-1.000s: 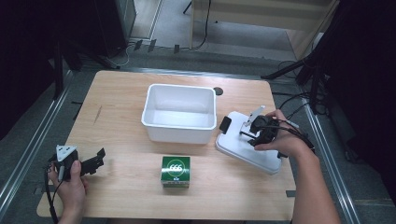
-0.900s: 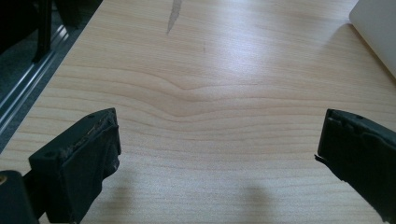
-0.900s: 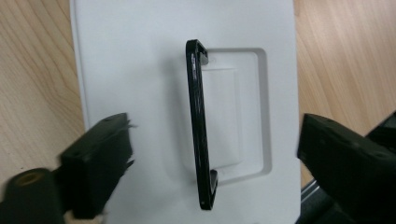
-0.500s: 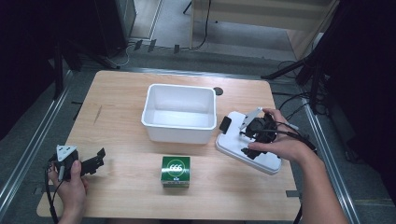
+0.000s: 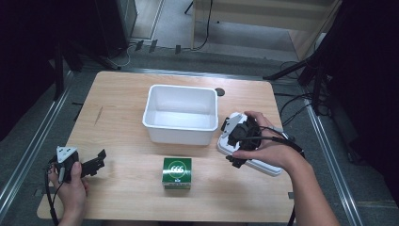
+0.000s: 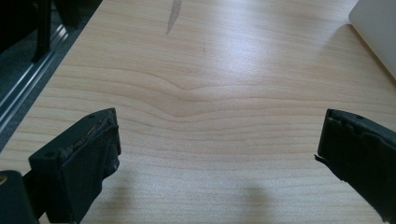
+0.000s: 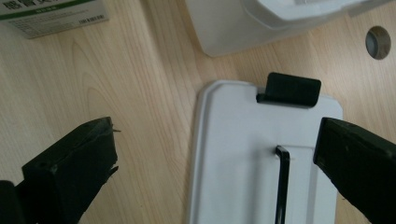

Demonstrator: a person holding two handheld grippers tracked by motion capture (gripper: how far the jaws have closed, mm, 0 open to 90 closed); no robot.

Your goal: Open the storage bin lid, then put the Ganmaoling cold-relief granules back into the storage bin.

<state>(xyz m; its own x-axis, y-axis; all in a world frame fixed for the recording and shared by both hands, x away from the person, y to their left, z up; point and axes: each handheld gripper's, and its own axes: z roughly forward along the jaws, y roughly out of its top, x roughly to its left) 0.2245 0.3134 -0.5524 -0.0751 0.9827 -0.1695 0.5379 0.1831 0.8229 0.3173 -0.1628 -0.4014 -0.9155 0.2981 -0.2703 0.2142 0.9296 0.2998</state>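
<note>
A white bin [image 5: 181,115] stands in the middle of the wooden table [image 5: 122,94]. In front of it sits a green box [image 5: 177,172]. To the bin's right a white lid [image 5: 263,165] lies flat. My right gripper [image 5: 231,143] hovers over the lid's left end; its jaws have just been opening and stand wide with nothing between them. In the right gripper view [image 7: 215,144] the lid [image 7: 247,140] shows a black clip [image 7: 292,88] and a thin black handle [image 7: 280,182]. My left gripper [image 5: 96,162] rests open at the front left, with bare wood under it [image 6: 217,135].
A round hole [image 5: 219,92] sits in the table behind the bin, and the same hole [image 7: 377,42] shows in the right gripper view. A metal rail [image 5: 28,155] runs along the table's left side. The bin's corner [image 6: 378,28] shows in the left gripper view.
My right gripper has moved left and a little toward the front over the lid, rising slightly, and its jaws have opened wide. The left gripper has stayed put.
</note>
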